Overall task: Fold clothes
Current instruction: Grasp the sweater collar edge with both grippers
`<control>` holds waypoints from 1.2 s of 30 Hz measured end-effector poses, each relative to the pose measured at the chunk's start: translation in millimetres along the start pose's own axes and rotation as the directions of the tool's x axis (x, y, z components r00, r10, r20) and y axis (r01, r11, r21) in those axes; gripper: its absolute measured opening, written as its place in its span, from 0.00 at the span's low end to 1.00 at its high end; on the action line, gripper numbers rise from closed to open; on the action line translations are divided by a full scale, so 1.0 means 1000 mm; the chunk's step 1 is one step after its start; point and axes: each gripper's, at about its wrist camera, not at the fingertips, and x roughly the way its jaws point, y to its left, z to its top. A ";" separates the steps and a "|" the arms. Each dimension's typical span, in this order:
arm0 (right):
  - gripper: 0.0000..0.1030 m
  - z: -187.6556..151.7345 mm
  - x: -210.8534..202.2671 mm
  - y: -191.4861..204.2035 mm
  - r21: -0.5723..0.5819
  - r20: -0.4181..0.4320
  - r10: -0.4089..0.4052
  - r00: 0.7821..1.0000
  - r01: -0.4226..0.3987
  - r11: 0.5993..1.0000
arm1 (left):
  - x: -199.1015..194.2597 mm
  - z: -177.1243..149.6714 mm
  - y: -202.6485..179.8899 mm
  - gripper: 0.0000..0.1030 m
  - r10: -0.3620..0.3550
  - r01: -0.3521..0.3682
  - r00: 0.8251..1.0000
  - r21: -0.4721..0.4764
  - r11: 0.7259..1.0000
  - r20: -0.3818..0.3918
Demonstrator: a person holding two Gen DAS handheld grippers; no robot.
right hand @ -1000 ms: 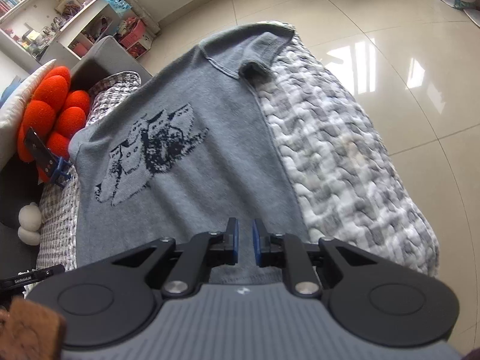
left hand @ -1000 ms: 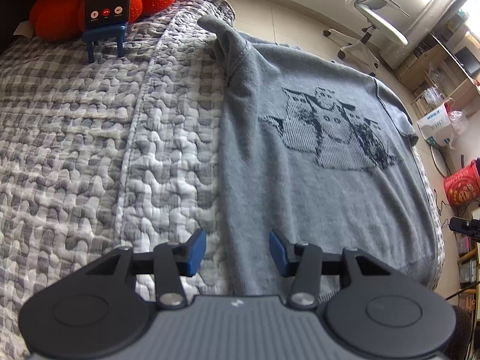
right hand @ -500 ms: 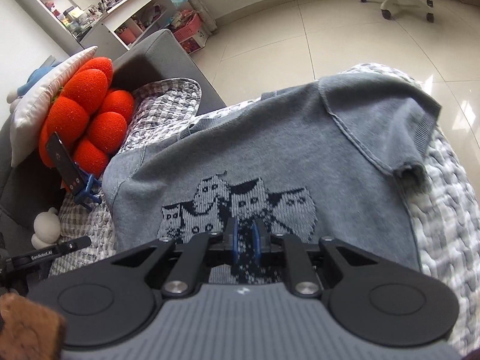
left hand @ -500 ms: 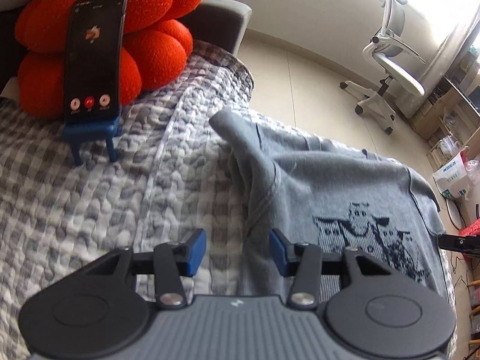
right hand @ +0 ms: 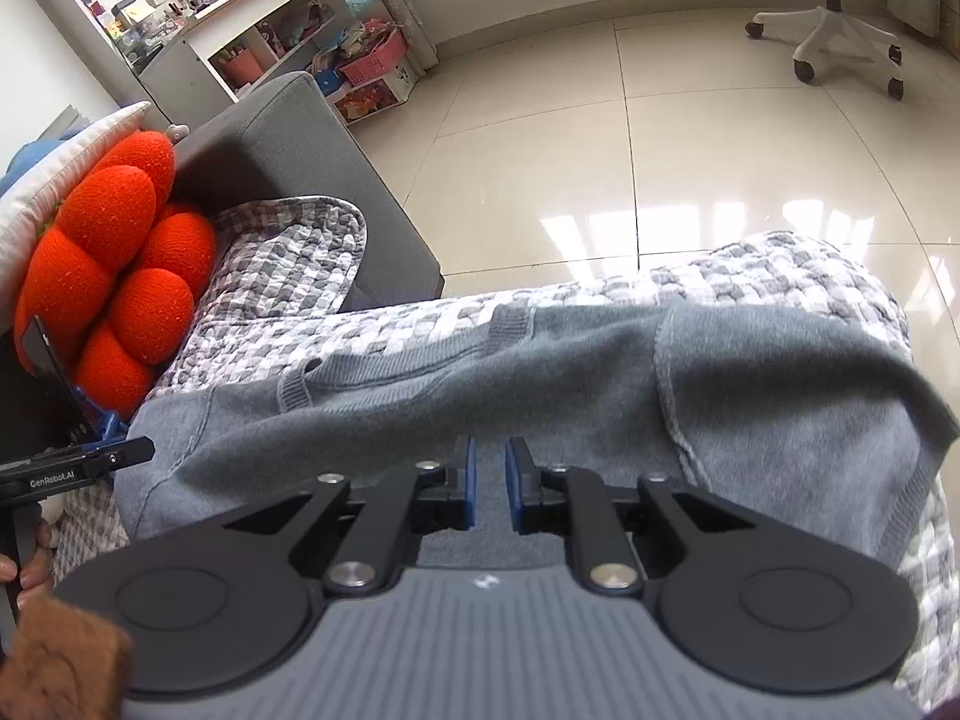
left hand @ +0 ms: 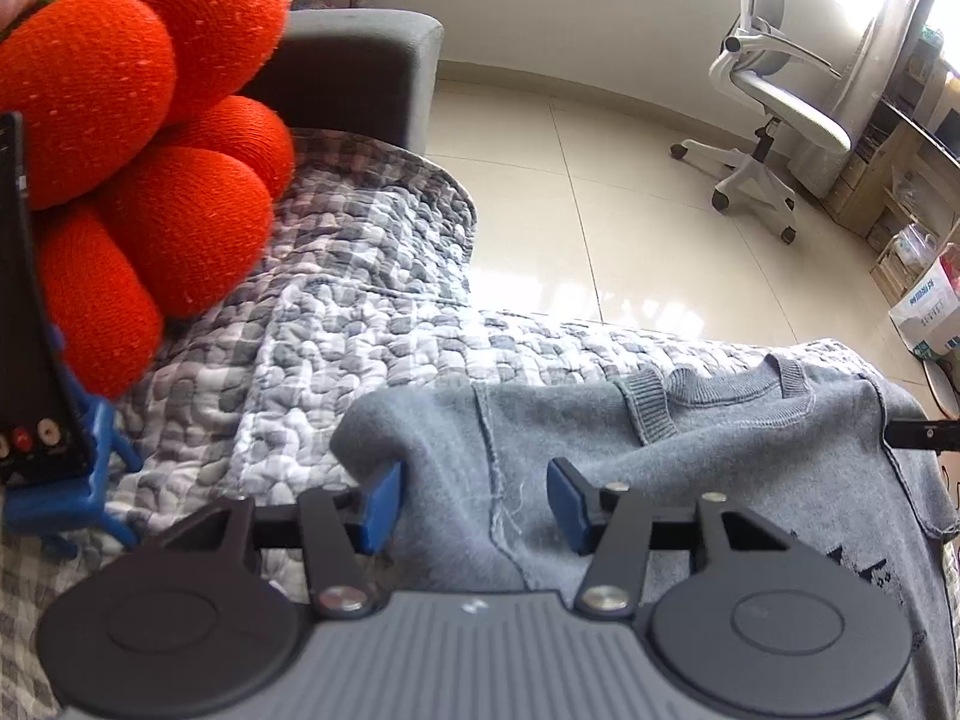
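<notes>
Right wrist view: "GenRobot.AI" lettering [right hand: 53, 483] on left claw [right hand: 129, 452].

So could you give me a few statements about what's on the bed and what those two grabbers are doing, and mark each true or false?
1. The grey sweater lies on a checked quilt. True.
2. The left gripper has its fingers clamped shut. False: they stand wide apart, with sweater fabric between them.
3. An orange cushion sits beside a phone on a blue stand. True.
4. The right gripper hangs over bare floor. False: it is over the sweater, fingers slightly apart.
</notes>
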 end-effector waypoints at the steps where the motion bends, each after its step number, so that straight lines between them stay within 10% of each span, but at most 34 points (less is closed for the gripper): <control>1: 0.16 0.005 0.004 -0.003 0.000 0.000 0.000 1.000 0.000 1.000 | 0.007 0.003 -0.003 0.57 -0.003 0.003 1.000 0.016 1.000 -0.006; 6: 0.52 0.023 0.020 -0.014 -0.030 0.025 -0.011 1.000 0.012 0.999 | 0.035 0.016 -0.017 0.65 0.037 -0.040 0.999 0.156 0.987 0.019; 20: 0.52 0.033 0.066 -0.018 -0.260 0.031 -0.068 0.997 0.074 0.963 | 0.077 0.031 -0.007 0.57 -0.048 0.056 0.998 0.217 0.975 -0.043; 25: 0.31 0.030 0.079 -0.018 -0.330 0.037 -0.085 0.996 0.093 0.940 | 0.072 0.024 -0.021 0.46 -0.015 0.021 1.000 0.301 0.954 -0.024; 29: 0.10 0.018 0.078 -0.008 -0.401 0.088 -0.108 0.990 0.134 0.906 | 0.066 0.017 -0.032 0.11 -0.003 0.002 1.000 0.318 0.948 0.003; 36: 0.07 0.004 0.060 0.005 -0.441 0.264 -0.142 0.954 0.251 0.862 | 0.046 0.020 -0.043 0.08 0.069 -0.122 0.980 0.288 0.950 0.189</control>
